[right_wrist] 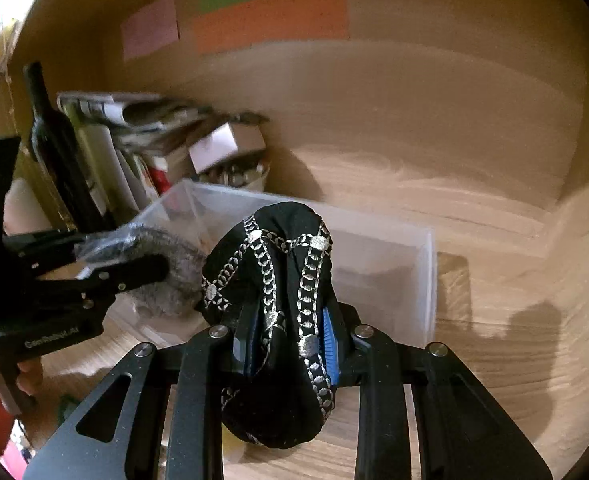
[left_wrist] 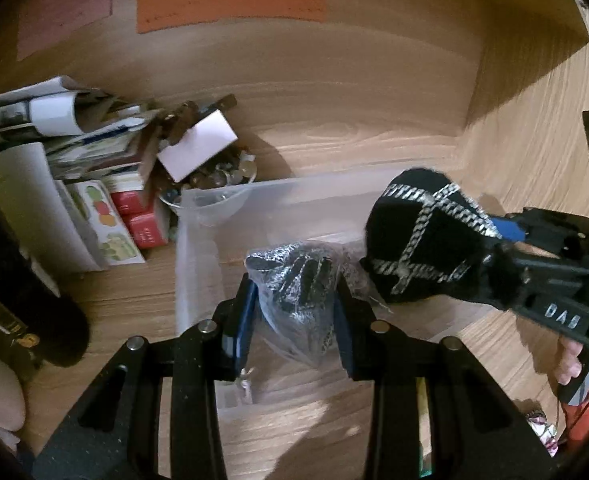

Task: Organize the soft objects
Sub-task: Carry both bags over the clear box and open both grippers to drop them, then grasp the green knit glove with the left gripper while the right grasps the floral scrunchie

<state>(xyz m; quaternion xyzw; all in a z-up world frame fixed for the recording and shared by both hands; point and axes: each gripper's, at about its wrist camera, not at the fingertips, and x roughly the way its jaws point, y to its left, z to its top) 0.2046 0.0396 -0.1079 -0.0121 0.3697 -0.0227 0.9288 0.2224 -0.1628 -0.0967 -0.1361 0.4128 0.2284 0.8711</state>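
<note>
While both grippers hang over the clear bin (left_wrist: 198,240), each has its jaws clenched on a soft item. Left gripper (left_wrist: 294,312): jaws clamped on a bagged grey-black bundle (left_wrist: 294,276), held above the bin's near-left part. Right gripper (right_wrist: 290,344): jaws grasping a black cloth (right_wrist: 278,280) with silver chain print, held over the bin's near edge; cloth bulges forward past the blue pads (right_wrist: 330,340) and hangs below them. In the right wrist view the bundle (right_wrist: 162,264) sits just left of the cloth, nearly touching; contact cannot be told.

Bin stands on the wooden counter (left_wrist: 354,128), toward its back left. Behind the bin's far-left corner: bowl of coins (left_wrist: 222,176) with a white card (left_wrist: 198,148) on it, then stacked papers (left_wrist: 54,116) and a dark bottle (right_wrist: 50,136) further left. Orange (left_wrist: 230,0), green and pink sheets on the back wall.
</note>
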